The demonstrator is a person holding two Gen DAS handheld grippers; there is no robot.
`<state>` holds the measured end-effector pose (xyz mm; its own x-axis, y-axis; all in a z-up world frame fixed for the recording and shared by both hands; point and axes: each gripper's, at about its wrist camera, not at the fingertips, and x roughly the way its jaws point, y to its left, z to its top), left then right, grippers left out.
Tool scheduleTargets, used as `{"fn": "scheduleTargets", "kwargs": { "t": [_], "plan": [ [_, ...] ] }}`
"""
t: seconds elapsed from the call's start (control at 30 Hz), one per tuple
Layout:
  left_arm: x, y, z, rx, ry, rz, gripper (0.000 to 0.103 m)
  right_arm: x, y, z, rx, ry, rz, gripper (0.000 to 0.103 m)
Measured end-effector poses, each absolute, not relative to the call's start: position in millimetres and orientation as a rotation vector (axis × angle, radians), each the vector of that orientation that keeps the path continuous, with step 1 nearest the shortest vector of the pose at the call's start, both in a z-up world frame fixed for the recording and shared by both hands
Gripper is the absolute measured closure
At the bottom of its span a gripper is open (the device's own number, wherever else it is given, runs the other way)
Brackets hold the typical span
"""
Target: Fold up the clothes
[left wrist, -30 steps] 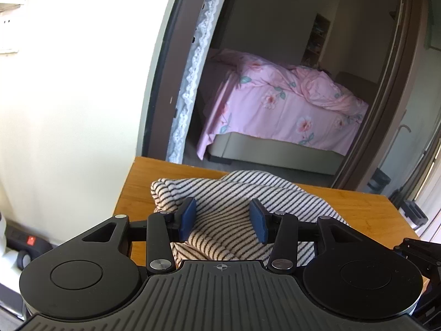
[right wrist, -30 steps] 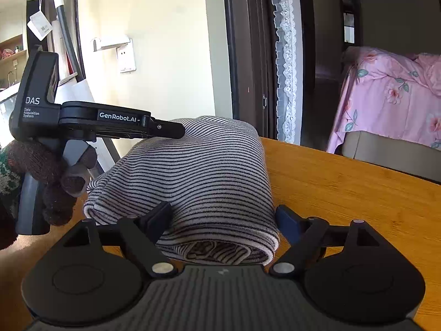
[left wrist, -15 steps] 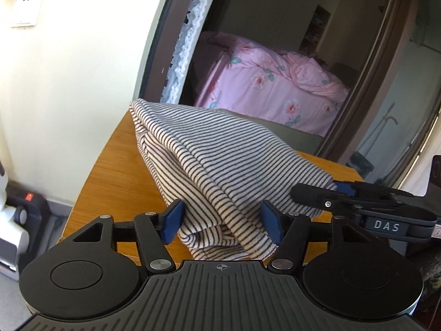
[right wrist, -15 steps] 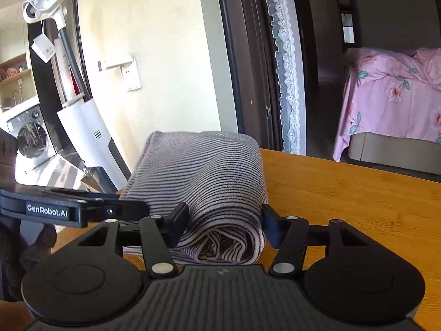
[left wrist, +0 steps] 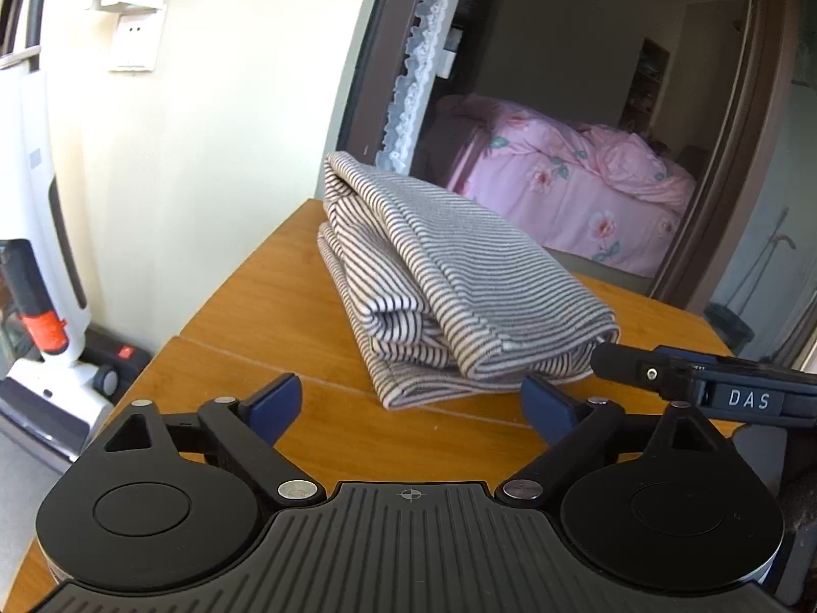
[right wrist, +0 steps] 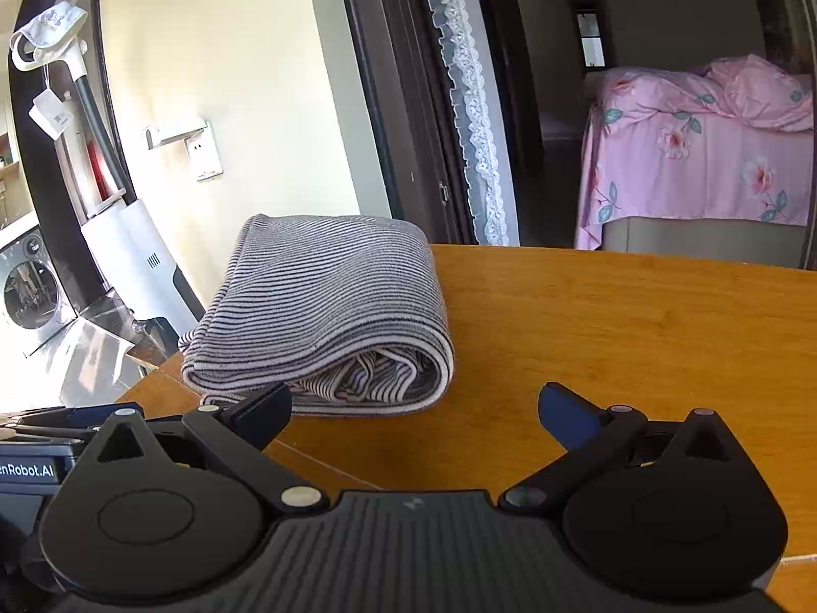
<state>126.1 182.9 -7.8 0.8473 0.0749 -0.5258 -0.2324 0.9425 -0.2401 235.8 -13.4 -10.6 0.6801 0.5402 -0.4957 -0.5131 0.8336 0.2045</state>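
My left hand-held gripper (left wrist: 411, 406) and right hand-held gripper (right wrist: 414, 411) have just opened wide, empty. The soft, light black-and-white striped folded garment (left wrist: 439, 276) lies at the orange wooden worktop's (right wrist: 613, 322) far left corner; I would pinch its thick folded edge.

Two black hand-held tongs, each with blue-padded fingers

The left tongs (left wrist: 411, 403) have a matte black body with a ribbed top plate bearing a small crosshair mark, two round black discs at the sides, triangular cut-outs in the linkage arms and silver pivot screws; the finger pads (left wrist: 273, 401) are dark blue. The right tongs (right wrist: 413, 408) are built the same way: ribbed grey-black plate with a small star-like mark, twin discs, silver rivets, one blue pad (right wrist: 567, 416) catching the light and the other in shadow. Seen from the side, the right tongs show white "DAS" lettering, the left tongs "enRobot.AI". A dark knitted glove shows at the frame edge.
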Motion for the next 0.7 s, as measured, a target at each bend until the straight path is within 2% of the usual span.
{"fn": "scheduleTargets", "kwargs": {
  "t": [0.03,0.3,0.47,0.7],
  "plan": [
    [123.1,177.6,-8.2,-0.309,0.554,0.173,0.000,230.6,-17.0,-11.4,0.048,0.588,0.580,0.000],
    [122.3,147.1,-15.0,-0.203,0.674,0.311,0.000,207.2,-43.3,-20.2,0.017,0.714,0.424,0.000],
    [126.0,137.3,-16.0,-0.137,0.708,0.336,0.000,208.8,-24.2,-23.6,-0.149,0.740,0.397,0.000],
    [129.7,129.9,-14.1,-0.140,0.711,0.397,0.000,215.4,-21.3,-24.0,-0.158,0.733,0.430,0.000]
  ]
}}
